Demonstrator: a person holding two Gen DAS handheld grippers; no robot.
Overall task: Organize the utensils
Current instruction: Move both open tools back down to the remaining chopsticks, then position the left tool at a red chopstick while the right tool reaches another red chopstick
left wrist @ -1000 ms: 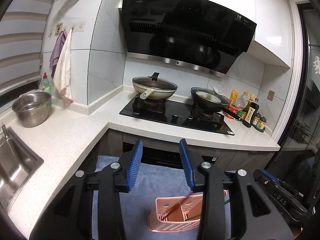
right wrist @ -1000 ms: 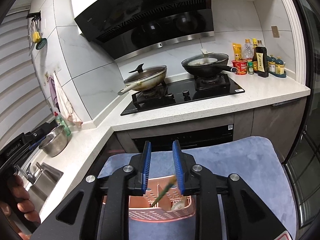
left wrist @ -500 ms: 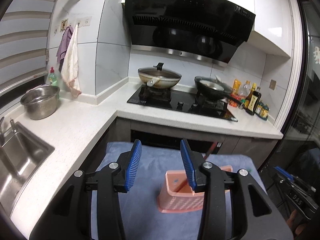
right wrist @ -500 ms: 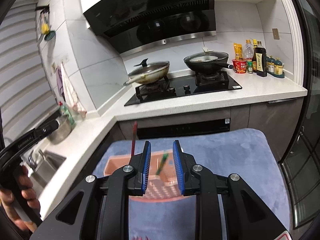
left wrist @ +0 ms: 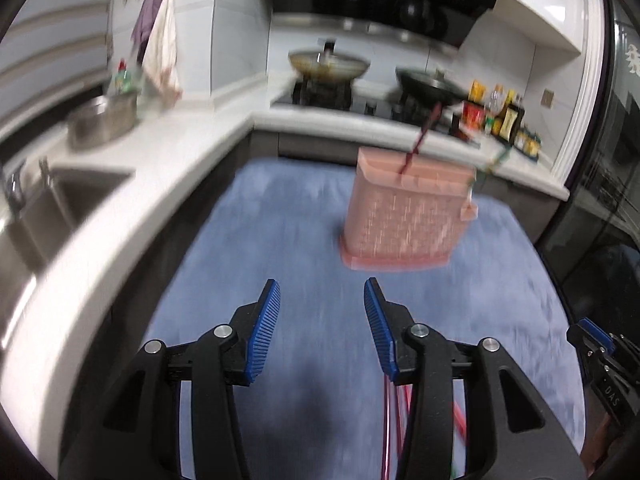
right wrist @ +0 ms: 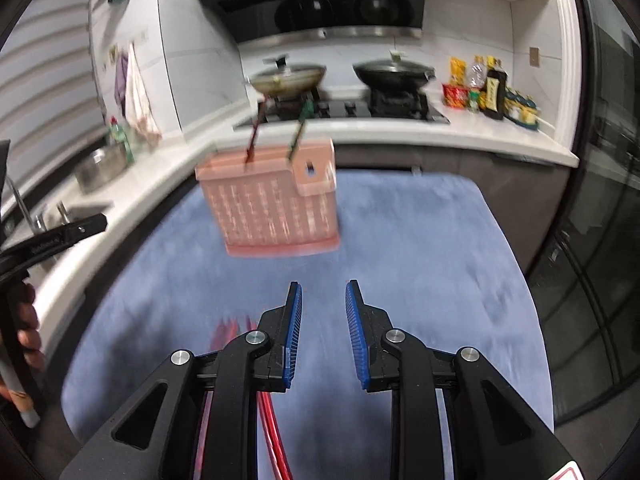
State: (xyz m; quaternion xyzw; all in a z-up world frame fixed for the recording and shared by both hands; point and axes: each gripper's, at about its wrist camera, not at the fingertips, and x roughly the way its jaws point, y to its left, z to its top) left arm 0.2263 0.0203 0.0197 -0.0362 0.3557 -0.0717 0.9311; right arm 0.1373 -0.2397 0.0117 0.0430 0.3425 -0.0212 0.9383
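Observation:
A pink slotted utensil holder (left wrist: 404, 216) stands upright on a blue mat (left wrist: 280, 240); it also shows in the right wrist view (right wrist: 276, 204). A dark red utensil (left wrist: 420, 140) and a green one (right wrist: 298, 132) stick up out of it. My left gripper (left wrist: 322, 328) is open and empty, low over the mat, short of the holder. My right gripper (right wrist: 323, 328) is open and empty, also short of the holder. Red utensils (right wrist: 272, 432) lie on the mat under the grippers, partly hidden; they also show in the left wrist view (left wrist: 394, 420).
An L-shaped white counter (left wrist: 168, 152) runs behind the mat with a sink (left wrist: 52, 208) and a steel pot (left wrist: 100, 120) at left, a stove with two pans (right wrist: 344, 76), and bottles (right wrist: 492, 88) at right. A glass door (right wrist: 600, 200) is at right.
Both grippers have pulled back and down from the holder, which now stands farther ahead. Red utensils on the mat have come into view beneath them. Both stay open.

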